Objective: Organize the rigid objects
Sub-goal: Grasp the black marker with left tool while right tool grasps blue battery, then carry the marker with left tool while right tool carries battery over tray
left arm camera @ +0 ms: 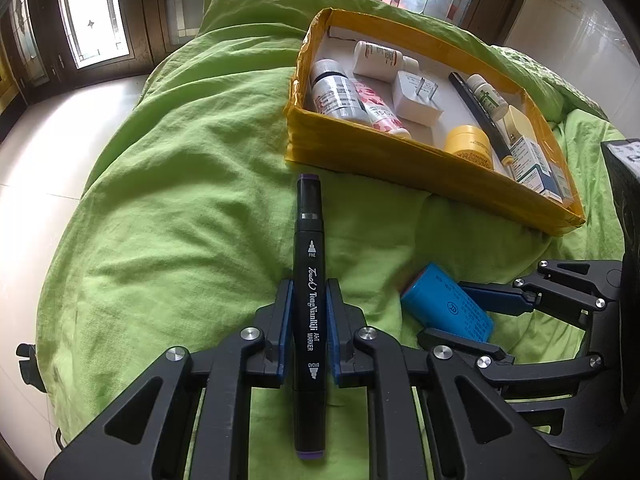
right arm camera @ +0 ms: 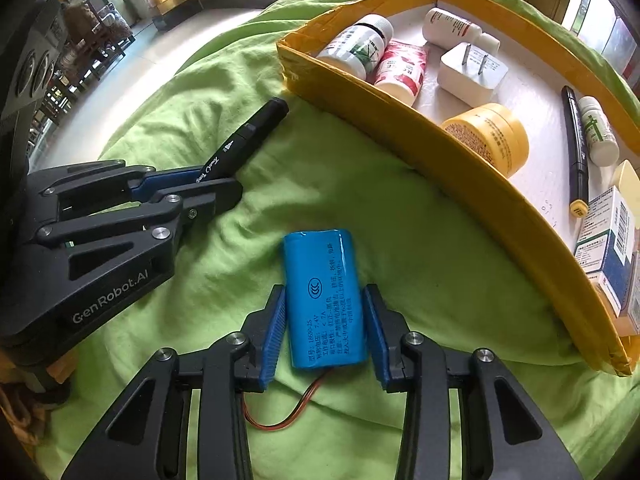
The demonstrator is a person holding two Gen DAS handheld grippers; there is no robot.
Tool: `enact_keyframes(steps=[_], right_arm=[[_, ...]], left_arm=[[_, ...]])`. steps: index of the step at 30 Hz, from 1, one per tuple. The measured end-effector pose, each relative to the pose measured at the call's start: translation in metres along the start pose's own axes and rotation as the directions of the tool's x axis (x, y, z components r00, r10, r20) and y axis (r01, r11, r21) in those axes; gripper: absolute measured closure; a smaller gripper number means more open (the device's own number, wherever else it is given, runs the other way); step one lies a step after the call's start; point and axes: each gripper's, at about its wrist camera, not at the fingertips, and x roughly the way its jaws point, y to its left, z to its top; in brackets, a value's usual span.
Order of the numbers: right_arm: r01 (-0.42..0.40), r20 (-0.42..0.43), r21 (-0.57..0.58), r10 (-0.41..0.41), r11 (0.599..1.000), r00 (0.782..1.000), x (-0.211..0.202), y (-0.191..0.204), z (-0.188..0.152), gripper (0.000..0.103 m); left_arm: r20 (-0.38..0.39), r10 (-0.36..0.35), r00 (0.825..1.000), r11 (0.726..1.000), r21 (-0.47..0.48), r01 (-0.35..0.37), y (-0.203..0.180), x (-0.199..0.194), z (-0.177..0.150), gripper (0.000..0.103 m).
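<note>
A black art marker (left arm camera: pixel 309 304) lies lengthwise between the blue pads of my left gripper (left arm camera: pixel 309 292), which is closed on its barrel on the green cloth. It also shows in the right wrist view (right arm camera: pixel 244 140). A blue battery pack (right arm camera: pixel 324 300) with red wires lies between the pads of my right gripper (right arm camera: pixel 325 300), which is closed against its sides. In the left wrist view the battery (left arm camera: pixel 448 304) sits at the right between those fingers. The yellow box (left arm camera: pixel 400 160) stands beyond both.
The yellow box (right arm camera: pixel 460 168) holds bottles, a white plug adapter (right arm camera: pixel 470 74), a yellow jar (right arm camera: pixel 492 136), a black pen (right arm camera: pixel 576 152) and small cartons. Green cloth (left arm camera: pixel 180 200) covers the surface. White floor lies at the left.
</note>
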Motion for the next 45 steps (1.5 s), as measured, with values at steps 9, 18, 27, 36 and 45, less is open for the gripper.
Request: enact_keyframes(steps=[9,18,27,36,45], right_arm=[[-0.08,0.055,0.125,0.074,0.989,0.996,-0.028,-0.026,-0.019,0.071],[-0.157,0.137,0.227,0.128,0.961,0.982,-0.064,-0.056,-0.04,0.071],[-0.187,0.162,0.266,0.147,0.946,0.976,-0.067,-0.056,-0.053,0.071],[-0.206,0.224,0.31,0.14,0.928,0.965,-0.084,-0.071,-0.057,0.071],[-0.228,0.301,0.373,0.116,0.899,0.947,-0.108,-0.101,-0.062,0.071]], left_arm=[[0.018,0.007,1.0,1.0,0.012,-0.007,-0.002,-0.002,0.0,0.091],[0.055,-0.003,0.998,1.0,0.011,0.002,0.0,-0.009,0.002,0.091],[0.07,-0.014,0.997,1.0,0.003,0.014,0.002,-0.013,0.003,0.091],[0.087,-0.006,0.996,1.0,0.007,0.005,0.001,-0.018,0.002,0.091],[0.12,-0.01,0.993,0.999,0.051,0.004,-0.014,-0.024,0.004,0.091]])
